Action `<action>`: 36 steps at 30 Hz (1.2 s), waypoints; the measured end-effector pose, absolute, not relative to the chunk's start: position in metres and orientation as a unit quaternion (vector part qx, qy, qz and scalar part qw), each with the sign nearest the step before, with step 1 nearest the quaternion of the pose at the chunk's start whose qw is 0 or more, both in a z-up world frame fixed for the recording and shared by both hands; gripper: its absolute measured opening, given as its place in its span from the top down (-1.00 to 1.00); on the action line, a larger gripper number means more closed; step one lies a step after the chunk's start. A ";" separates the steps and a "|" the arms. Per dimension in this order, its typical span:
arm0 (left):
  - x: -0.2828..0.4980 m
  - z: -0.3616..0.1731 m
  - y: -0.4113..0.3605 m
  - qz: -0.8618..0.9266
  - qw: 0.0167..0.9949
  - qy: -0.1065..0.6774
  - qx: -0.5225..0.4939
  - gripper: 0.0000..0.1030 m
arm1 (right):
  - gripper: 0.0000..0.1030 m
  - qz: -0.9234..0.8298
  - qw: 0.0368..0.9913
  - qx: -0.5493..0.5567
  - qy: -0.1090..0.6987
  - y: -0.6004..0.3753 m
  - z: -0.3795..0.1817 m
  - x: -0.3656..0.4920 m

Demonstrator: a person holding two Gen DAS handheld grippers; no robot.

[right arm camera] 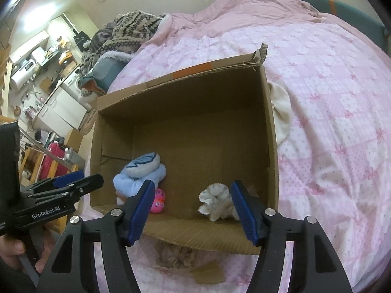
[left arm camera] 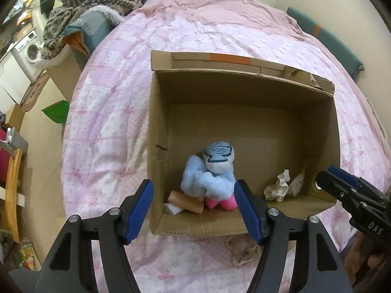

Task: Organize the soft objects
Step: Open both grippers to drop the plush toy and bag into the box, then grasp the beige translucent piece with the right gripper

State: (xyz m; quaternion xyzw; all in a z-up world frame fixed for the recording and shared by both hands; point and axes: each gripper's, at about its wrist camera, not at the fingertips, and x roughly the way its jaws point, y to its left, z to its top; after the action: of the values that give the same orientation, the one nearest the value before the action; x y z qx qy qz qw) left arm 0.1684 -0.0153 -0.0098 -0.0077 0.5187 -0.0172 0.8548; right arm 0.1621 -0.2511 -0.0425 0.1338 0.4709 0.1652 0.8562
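A cardboard box (left arm camera: 244, 90) is seen standing open on the bed (left arm camera: 110, 112), and several soft things are already gathered along its near wall. A light blue plush toy (left arm camera: 210, 171) is lodged in the near left corner, with a pink toy (left arm camera: 221, 204) just under it and a tan tube-shaped item (left arm camera: 185, 201) touching its base. A crumpled white cloth (right arm camera: 216, 200) is lying toward the near right corner, well apart from the plush.

Outside the box, a beige fuzzy item (right arm camera: 174, 254) is left on the bedspread just against the near wall, and a cream cloth (right arm camera: 281, 112) is tucked beside the right wall. These are judged to be the pieces not yet put away.

The left tool (left arm camera: 194, 210) is held wide open above the near left corner with nothing between its pads. The right tool (right arm camera: 193, 211) is likewise spread wide and empty, poised over the near edge of the box.

For the next pick, the beige item is probably best approached from straight above, with the pads closed on its bulk rather than on a loose edge, so that it is not dragged along the bedspread. It should be lifted clear of the cardboard rim before being released into the free middle of the box, so the wall is not caught or pushed.
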 end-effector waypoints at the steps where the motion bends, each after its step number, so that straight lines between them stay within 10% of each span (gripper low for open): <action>1: 0.165 -0.009 -0.014 -0.016 0.855 0.518 -0.009 -0.27 | -0.32 0.166 0.857 0.133 0.470 -0.251 -0.041 0.161; 36: 0.079 -0.028 0.029 0.010 0.863 0.501 -0.064 -0.29 | -0.32 0.129 0.817 0.212 0.520 -0.275 -0.062 0.091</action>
State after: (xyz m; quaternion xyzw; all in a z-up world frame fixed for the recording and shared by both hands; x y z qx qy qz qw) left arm 0.0792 0.0286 -0.0282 -0.0637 0.5008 0.0095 0.8632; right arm 0.0908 -0.2748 -0.0622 0.2123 0.5203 0.1288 0.8171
